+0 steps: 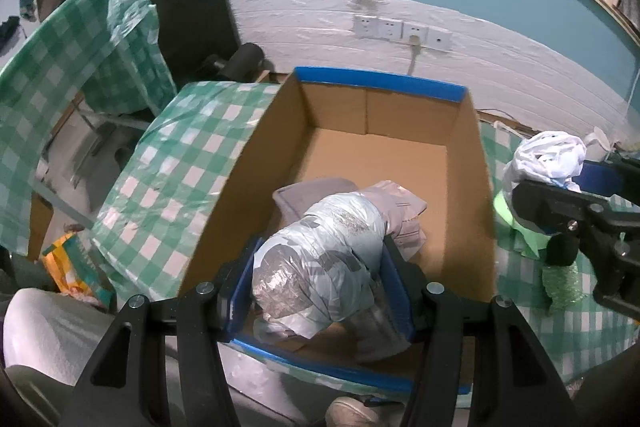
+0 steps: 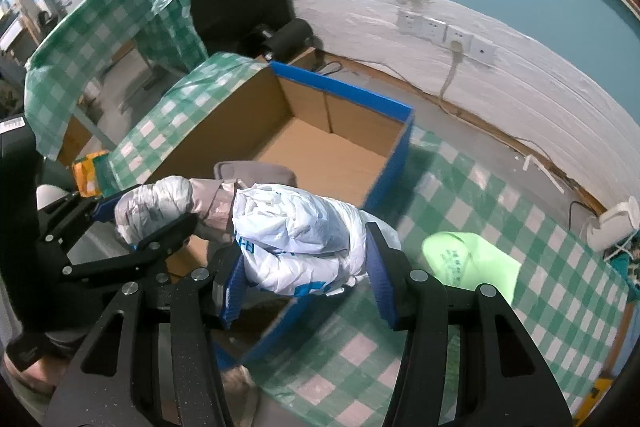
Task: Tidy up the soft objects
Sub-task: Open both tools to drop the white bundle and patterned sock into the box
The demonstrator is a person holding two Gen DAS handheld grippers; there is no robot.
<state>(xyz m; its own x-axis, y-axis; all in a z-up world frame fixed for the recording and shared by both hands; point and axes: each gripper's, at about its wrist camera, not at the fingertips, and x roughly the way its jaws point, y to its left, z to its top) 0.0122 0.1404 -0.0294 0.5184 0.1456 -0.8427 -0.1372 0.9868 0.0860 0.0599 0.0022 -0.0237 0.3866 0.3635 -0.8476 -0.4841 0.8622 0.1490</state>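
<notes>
The left gripper clamps a silvery bundle over the cardboard box at frame centre. The right gripper clamps a white bag lower centre, beside the box's near corner. Both look mid-carry; next, release inside the box.

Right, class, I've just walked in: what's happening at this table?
A person is packing soft bundles into a cardboard box on a green-checked tablecloth. The left gripper holds a grey plastic-wrapped bundle over the box, above a folded beige cloth. The right gripper holds a white plastic bag near the box's corner.
</notes>
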